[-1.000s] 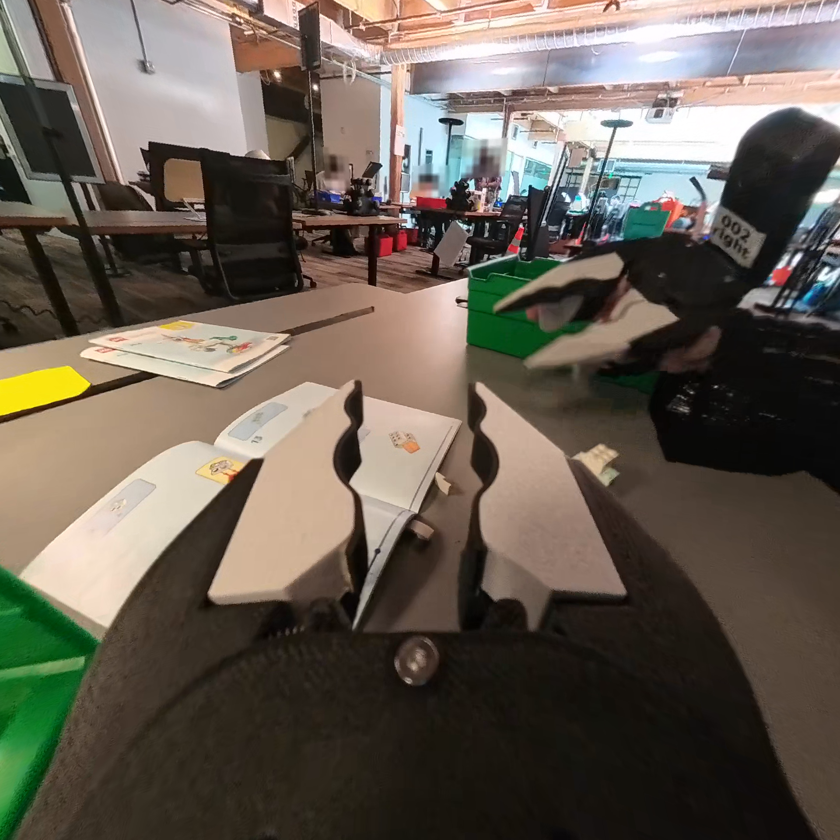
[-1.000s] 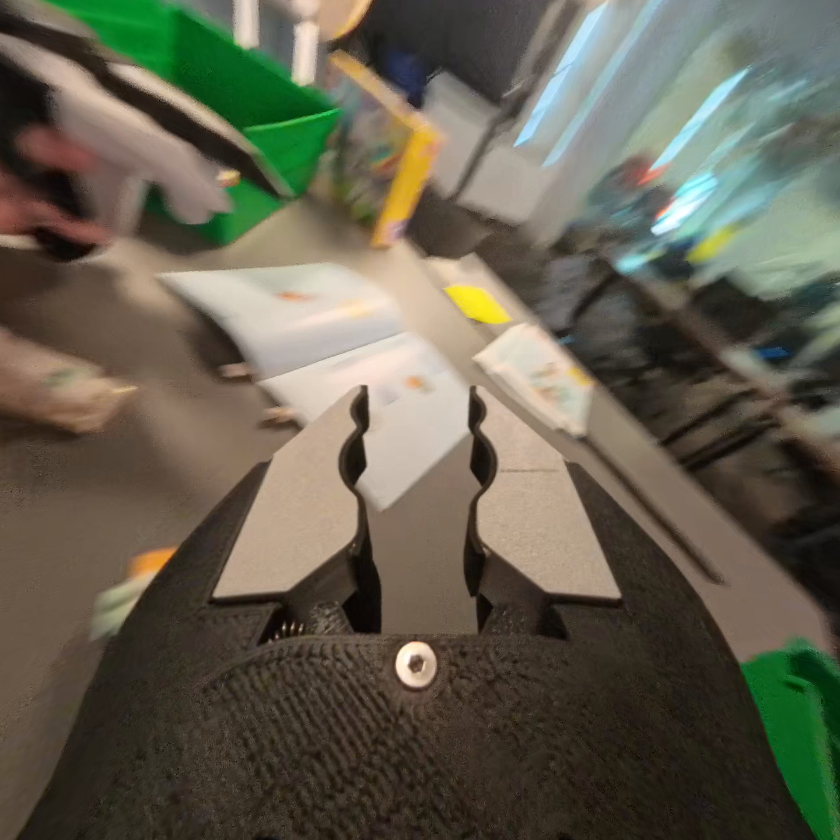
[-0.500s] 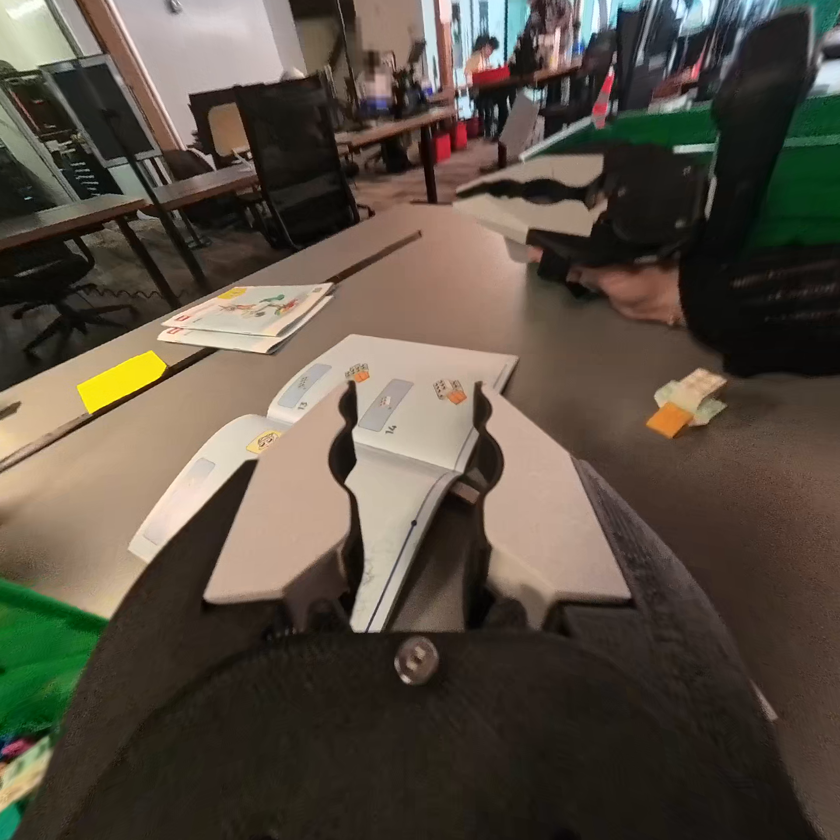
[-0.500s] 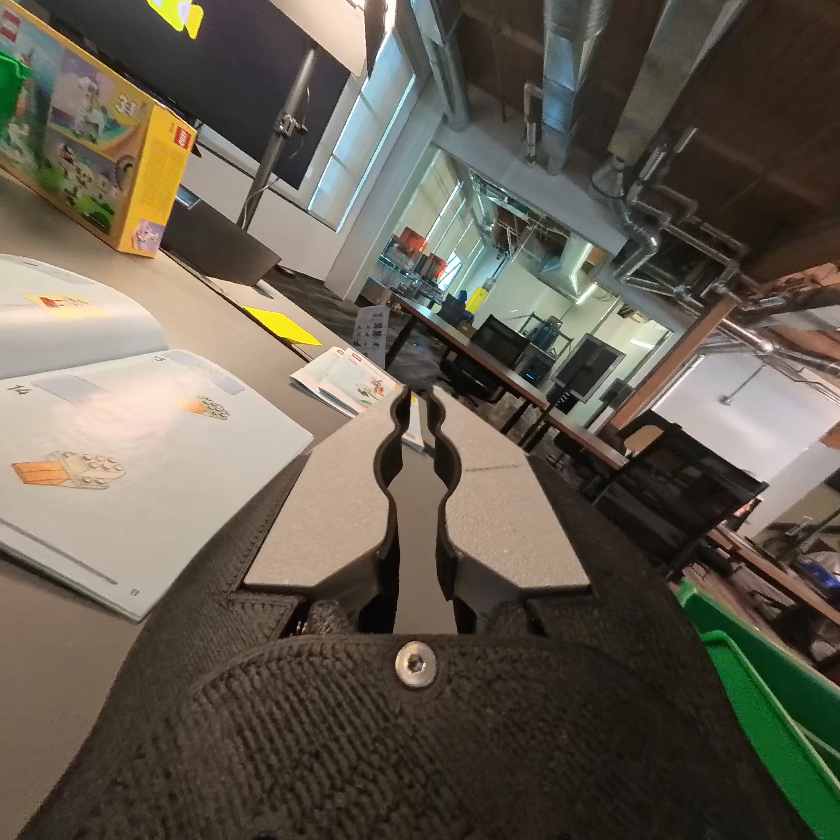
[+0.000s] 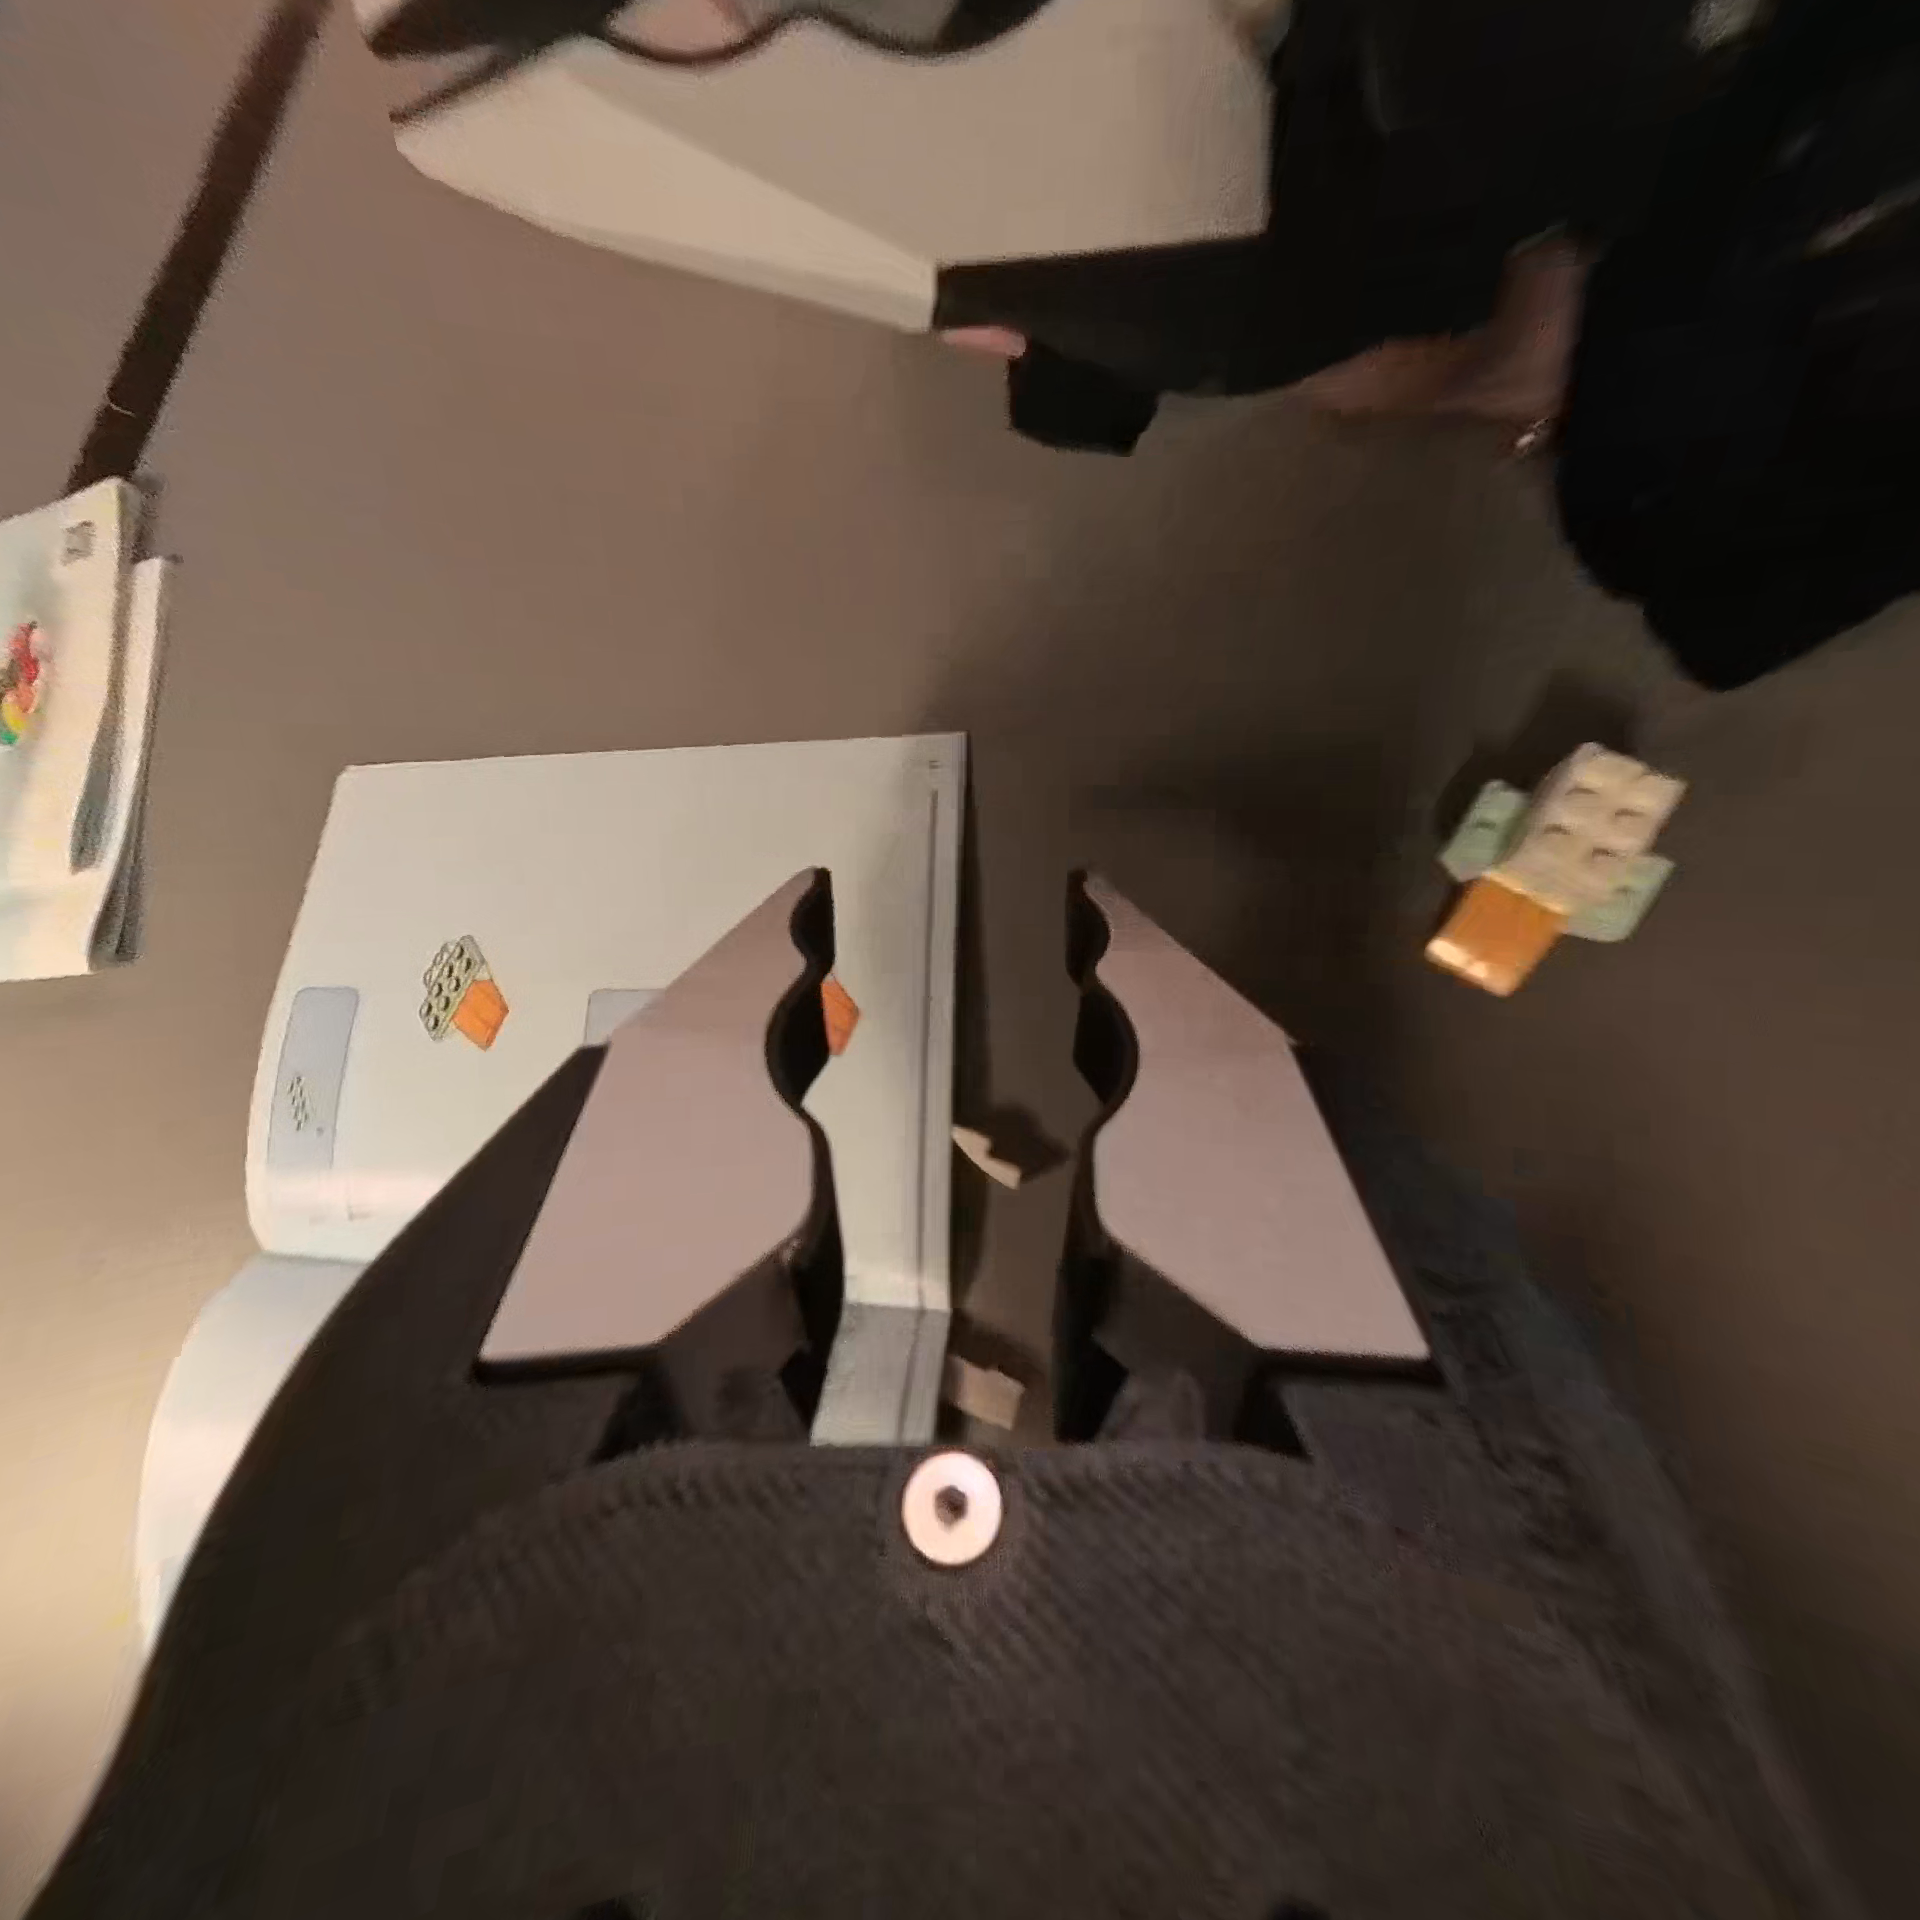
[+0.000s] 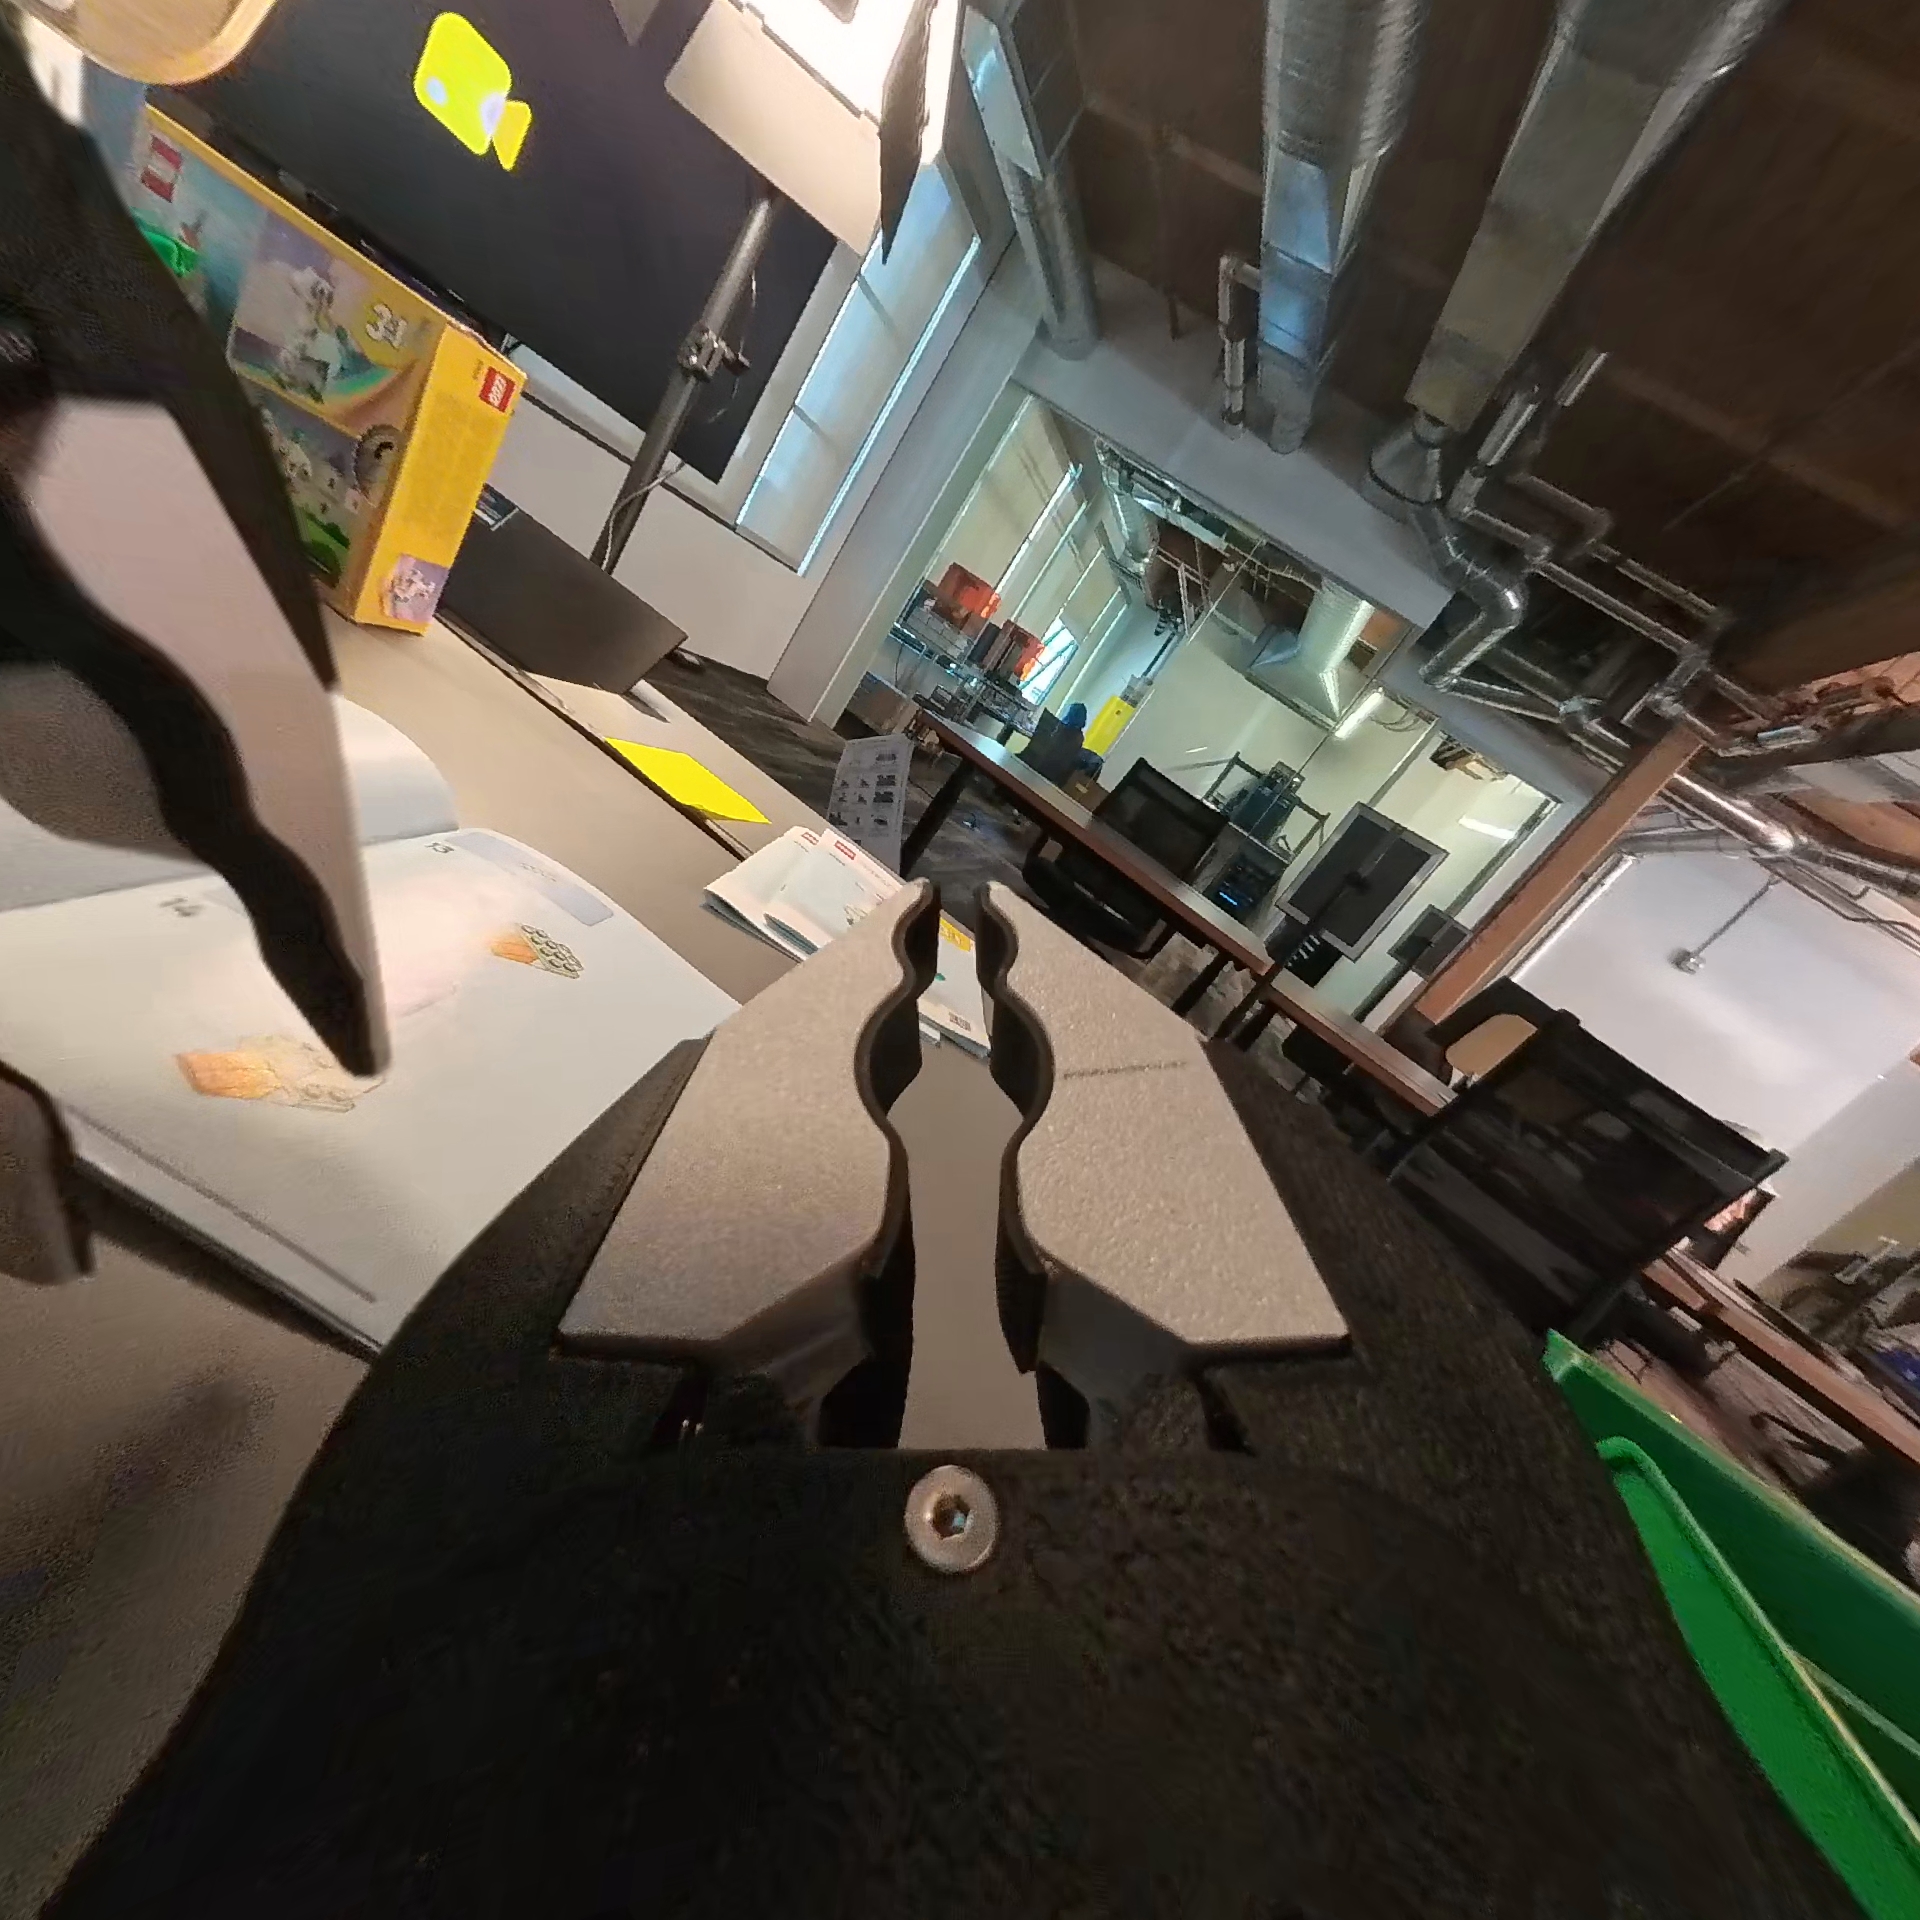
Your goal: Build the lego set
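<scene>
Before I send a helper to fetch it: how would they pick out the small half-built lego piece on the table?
Start at the open instruction booklet on the grey table. Look to its right, past the loose tan bricks at the page edge. The part-built model lies alone there: cream studded top, pale green sides, an orange block at one end.

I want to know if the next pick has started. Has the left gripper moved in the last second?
Yes. The left gripper has tipped down over the open instruction booklet; a second ago it looked level across the table.
</scene>
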A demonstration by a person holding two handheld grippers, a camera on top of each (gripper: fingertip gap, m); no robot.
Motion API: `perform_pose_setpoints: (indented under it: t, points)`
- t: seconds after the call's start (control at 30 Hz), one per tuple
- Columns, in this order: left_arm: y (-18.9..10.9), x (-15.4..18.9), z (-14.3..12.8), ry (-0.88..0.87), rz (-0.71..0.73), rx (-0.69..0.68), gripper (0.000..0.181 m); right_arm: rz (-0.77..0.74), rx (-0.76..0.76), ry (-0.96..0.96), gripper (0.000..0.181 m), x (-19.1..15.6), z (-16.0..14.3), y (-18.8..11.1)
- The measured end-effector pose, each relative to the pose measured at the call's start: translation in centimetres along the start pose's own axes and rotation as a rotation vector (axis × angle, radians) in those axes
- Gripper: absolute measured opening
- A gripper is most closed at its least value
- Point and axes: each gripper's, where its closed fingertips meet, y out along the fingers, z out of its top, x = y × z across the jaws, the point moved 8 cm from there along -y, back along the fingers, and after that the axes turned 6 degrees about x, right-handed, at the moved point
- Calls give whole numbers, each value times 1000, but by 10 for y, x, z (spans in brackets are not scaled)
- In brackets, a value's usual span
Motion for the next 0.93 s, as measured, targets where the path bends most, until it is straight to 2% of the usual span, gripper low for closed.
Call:
perform_pose_setpoints:
  t: [0.17, 0.3, 0.4, 0.67, 0.8, 0.93]
  points:
    - [25, -11, -2, 18, -47, -111, 42, 1, -2, 22, 4, 1, -1, 1]
    - [29, -20, -2, -25, -89, -117, 40, 3, -8, 46, 5, 2, -2, 1]
    - [31, -24, -5, -88, -143, -79, 27, 6, -12, 60, 4, 3, -3, 2]
    - [30, -34, -17, -320, -273, 84, 15, 98, -72, 104, 9, 1, -9, 3]
    - [28, -38, -23, -411, -326, 158, 1, 164, -115, -1, 10, -3, -11, 0]
    - [29, -40, -23, -445, -354, 162, 0, 222, -151, -100, 10, -8, -15, -5]
